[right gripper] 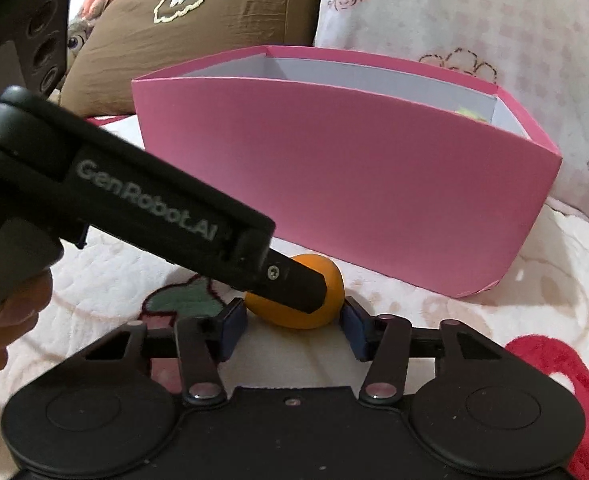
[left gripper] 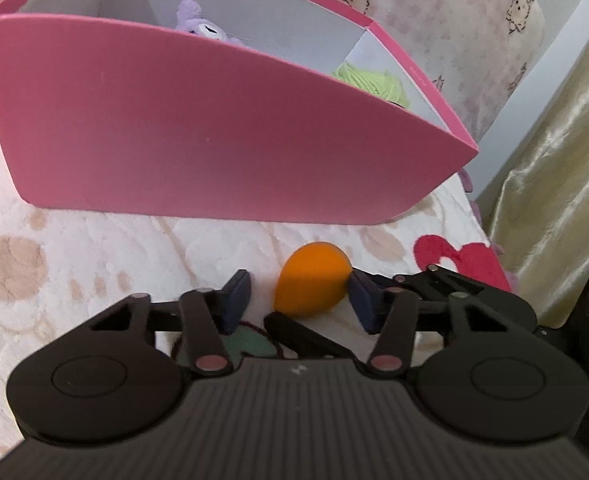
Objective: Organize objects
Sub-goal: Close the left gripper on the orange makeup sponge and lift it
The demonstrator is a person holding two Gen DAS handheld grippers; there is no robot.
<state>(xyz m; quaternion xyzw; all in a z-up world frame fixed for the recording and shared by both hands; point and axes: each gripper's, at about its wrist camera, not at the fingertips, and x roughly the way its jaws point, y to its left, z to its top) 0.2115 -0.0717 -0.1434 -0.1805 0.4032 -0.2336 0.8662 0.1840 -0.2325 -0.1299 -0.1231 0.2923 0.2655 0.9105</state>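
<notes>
Purple plush toy (left gripper: 198,24) in pink box (left gripper: 214,140), left view only

A pink box (left gripper: 214,132) with a white inside stands on a pale, patterned blanket (left gripper: 74,248). White dividers split the box into compartments; a small purple plush toy (left gripper: 198,24) shows in one, and a ball of light green yarn (left gripper: 370,80) lies in the one at the right end. In front of the box, on the blanket, lies an orange egg-shaped sponge (left gripper: 310,278). The left gripper (left gripper: 300,300) reaches around it: the sponge sits between the two dark blue pads, touching the right one, with a gap to the left one. A red heart shape (left gripper: 462,260) marks the blanket at right, beside a shiny yellowish curtain (left gripper: 554,160).
</notes>
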